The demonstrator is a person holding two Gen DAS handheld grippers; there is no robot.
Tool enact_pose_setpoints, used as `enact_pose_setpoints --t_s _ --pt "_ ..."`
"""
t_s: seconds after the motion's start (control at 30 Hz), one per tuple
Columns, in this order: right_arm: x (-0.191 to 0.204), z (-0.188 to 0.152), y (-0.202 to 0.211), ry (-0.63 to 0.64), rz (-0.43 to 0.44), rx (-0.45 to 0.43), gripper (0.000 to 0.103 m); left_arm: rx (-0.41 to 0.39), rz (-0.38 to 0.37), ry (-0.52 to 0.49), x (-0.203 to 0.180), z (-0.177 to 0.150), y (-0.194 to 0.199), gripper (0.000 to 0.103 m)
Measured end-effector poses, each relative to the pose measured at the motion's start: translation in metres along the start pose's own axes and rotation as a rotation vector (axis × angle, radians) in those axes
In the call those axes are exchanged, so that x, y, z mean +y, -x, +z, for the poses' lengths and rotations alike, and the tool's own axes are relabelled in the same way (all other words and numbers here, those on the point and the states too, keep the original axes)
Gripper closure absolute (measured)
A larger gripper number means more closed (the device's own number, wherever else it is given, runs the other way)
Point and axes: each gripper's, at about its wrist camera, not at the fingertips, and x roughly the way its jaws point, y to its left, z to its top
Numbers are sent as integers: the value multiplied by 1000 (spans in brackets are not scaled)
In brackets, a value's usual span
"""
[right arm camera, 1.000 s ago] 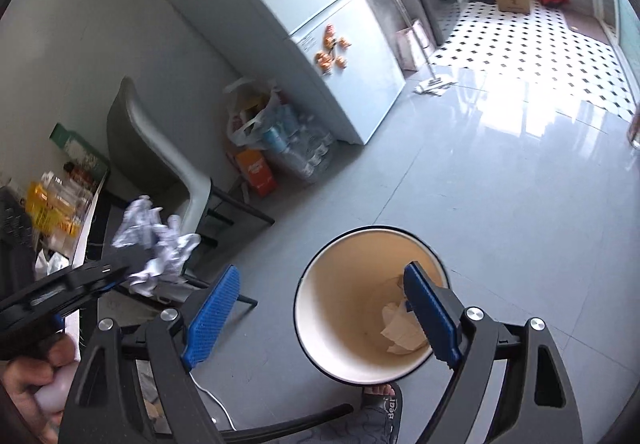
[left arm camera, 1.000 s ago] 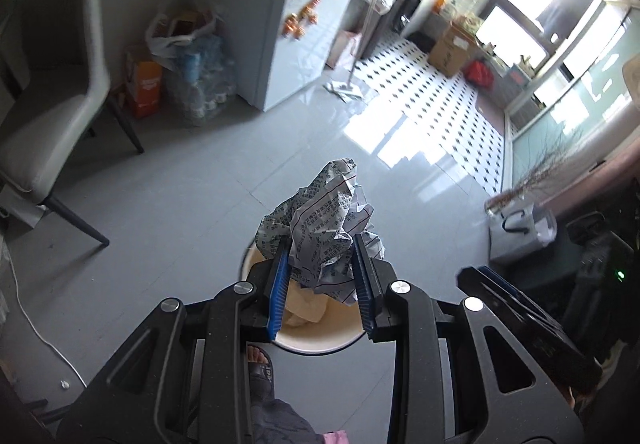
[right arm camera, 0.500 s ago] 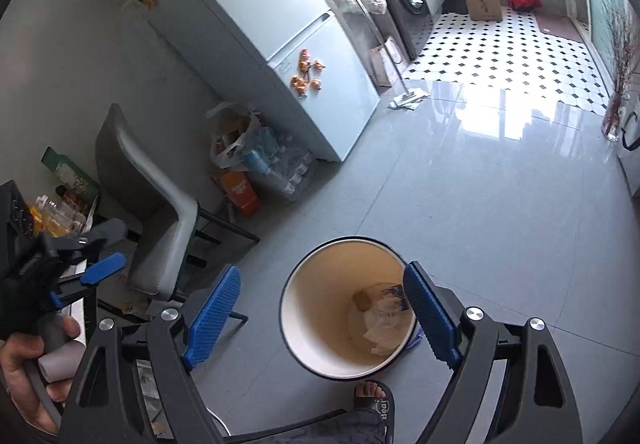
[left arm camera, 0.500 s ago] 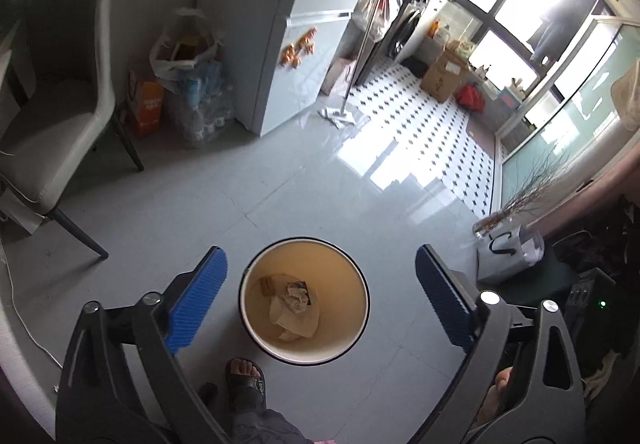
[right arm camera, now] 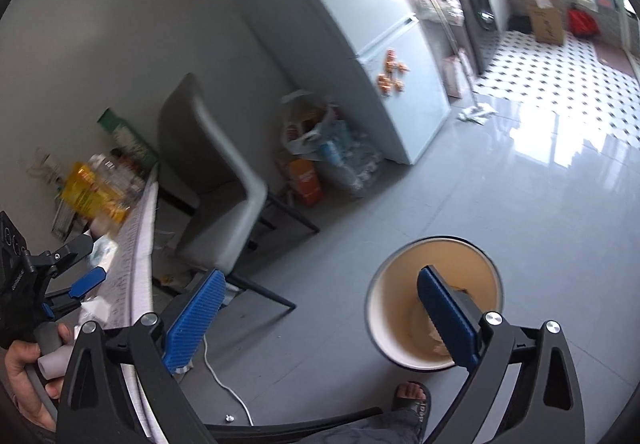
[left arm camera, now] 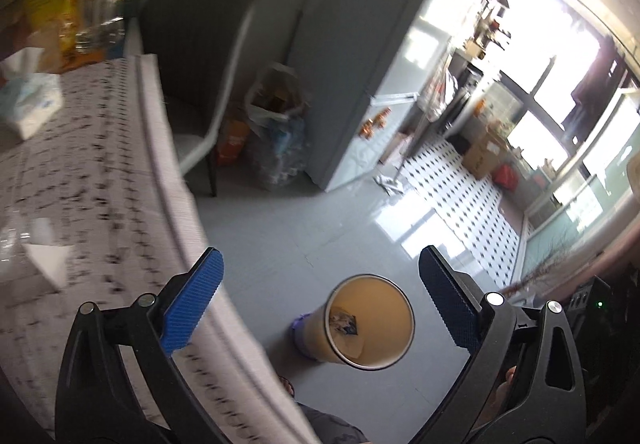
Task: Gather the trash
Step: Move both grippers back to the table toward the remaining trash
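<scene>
Blue ribbed pads faced each other across a wide gap on both tools: the left gripper (left arm camera: 320, 304) stood fully spread with nothing between its pads, and the right gripper (right arm camera: 320, 318) was opening, likewise empty. One round bin (left arm camera: 370, 328) with a cream interior stood on the grey tiled floor (left arm camera: 320, 240), just beside the worktop edge (left arm camera: 208, 268); crumpled trash (left arm camera: 344, 322) lay at its bottom, the pieces too small to count. One patterned worktop (left arm camera: 80, 172) curved along the left, carrying one white tissue pack (left arm camera: 30, 106) and blurred bottles at its far end. One grey chair (right arm camera: 224, 180) stood against the wall near the worktop's far end. One refrigerator (right arm camera: 360, 44) stood beyond, with one filled plastic bag (right arm camera: 316, 128) beside it. Open floor extended from the bin toward the checkered tiles (right arm camera: 560, 64). One sandalled foot (right arm camera: 412, 398) rested just beside the bin. A hand (right arm camera: 24, 376) gripped the left tool's handle above the worktop.
</scene>
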Motion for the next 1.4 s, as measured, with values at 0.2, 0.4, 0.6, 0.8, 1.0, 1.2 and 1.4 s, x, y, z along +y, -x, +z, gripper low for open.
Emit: enact_pose_setpoints --t_s 0.2,0.4,0.6,0.8,1.0,1.2,1.4 --pt "50 -5 6 77 26 6 8 -84 63 59 52 -1 50 6" --pt "98 -15 9 153 53 24 8 -153 101 131 101 -13 90 6" --pt "142 -25 5 224 87 51 8 -217 144 180 144 -24 130 6" --pt "184 -37 1 301 112 78 8 -270 185 274 195 -41 162 8" --pt "214 -50 -2 342 136 99 8 -280 218 345 236 -56 179 20" --pt "237 -62 -3 381 141 115 8 -279 236 390 269 -71 189 30" --pt "256 -75 -2 412 139 121 8 -246 263 407 292 -84 182 35"
